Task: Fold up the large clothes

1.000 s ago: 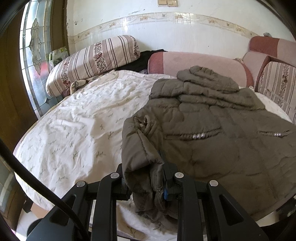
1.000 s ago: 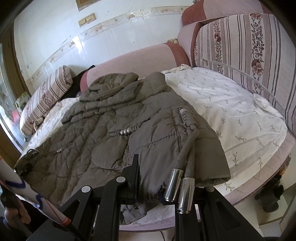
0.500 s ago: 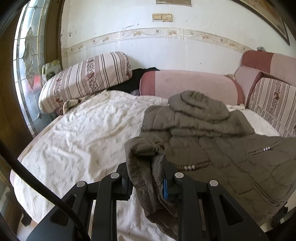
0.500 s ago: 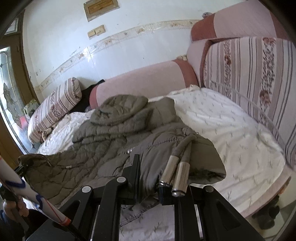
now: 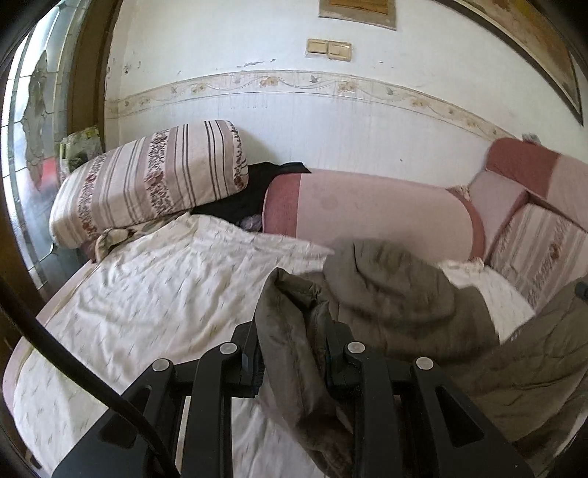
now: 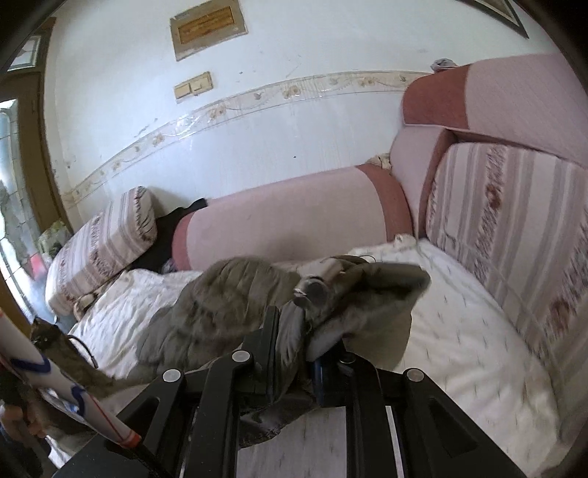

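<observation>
A lived-in bedroom in a home.
A bed is lying under a white leaf-print sheet, with a striped floral bolster and pink cushions leaning along a white wall that is carrying a floral tile border, paired light switches and a framed plaque; a leaded glass window is letting daylight in at the left.

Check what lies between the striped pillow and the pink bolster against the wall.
A black cloth fills the gap between the striped pillow and the pink bolster; both wrist views show it.
</observation>
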{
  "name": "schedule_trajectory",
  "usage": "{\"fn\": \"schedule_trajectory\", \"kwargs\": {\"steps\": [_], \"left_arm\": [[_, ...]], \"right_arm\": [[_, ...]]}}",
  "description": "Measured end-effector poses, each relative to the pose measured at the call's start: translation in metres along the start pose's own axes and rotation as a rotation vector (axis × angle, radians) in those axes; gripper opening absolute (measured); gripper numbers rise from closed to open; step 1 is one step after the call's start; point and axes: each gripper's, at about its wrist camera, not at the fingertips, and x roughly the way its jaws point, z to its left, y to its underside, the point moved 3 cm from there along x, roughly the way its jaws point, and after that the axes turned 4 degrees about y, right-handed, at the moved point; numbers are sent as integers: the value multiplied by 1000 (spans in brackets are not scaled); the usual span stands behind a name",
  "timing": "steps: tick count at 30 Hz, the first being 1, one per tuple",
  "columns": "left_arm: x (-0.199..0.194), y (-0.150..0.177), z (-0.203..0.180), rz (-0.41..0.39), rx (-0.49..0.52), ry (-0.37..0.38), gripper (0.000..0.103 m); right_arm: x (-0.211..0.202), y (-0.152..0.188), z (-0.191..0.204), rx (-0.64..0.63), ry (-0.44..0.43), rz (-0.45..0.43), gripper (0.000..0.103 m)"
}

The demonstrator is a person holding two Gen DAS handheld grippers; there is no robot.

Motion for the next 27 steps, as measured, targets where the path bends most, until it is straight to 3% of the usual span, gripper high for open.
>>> {"fn": "schedule_trajectory", "kwargs": {"steps": [3, 5, 7, 12, 17, 20, 25, 27], "left_arm": [[41, -37, 4, 18, -31, 0, 25], [67, -57, 7, 26, -55, -6, 33], [89, -77, 15, -6, -69, -68, 54], [119, -98, 34, -41, -85, -119, 61], [129, -93, 41, -94, -52, -170, 65], [139, -77, 23, -99, 22, -155, 65], [198, -33, -27, 61, 135, 9, 65], [229, -20, -35, 118, 149, 4, 65]], "right_arm": [[50, -33, 3, 31, 11, 29, 15], [84, -48, 3, 46, 29, 46, 15], [117, -57, 3, 47, 58, 64, 15], [211, -67, 2, 79, 123, 128, 15], [272, -67, 0, 99, 184, 169, 15], [299, -62, 1, 105, 204, 195, 15], [328, -54, -8, 126, 203, 239, 22], [329, -53, -13, 156, 159, 242, 30]]}}
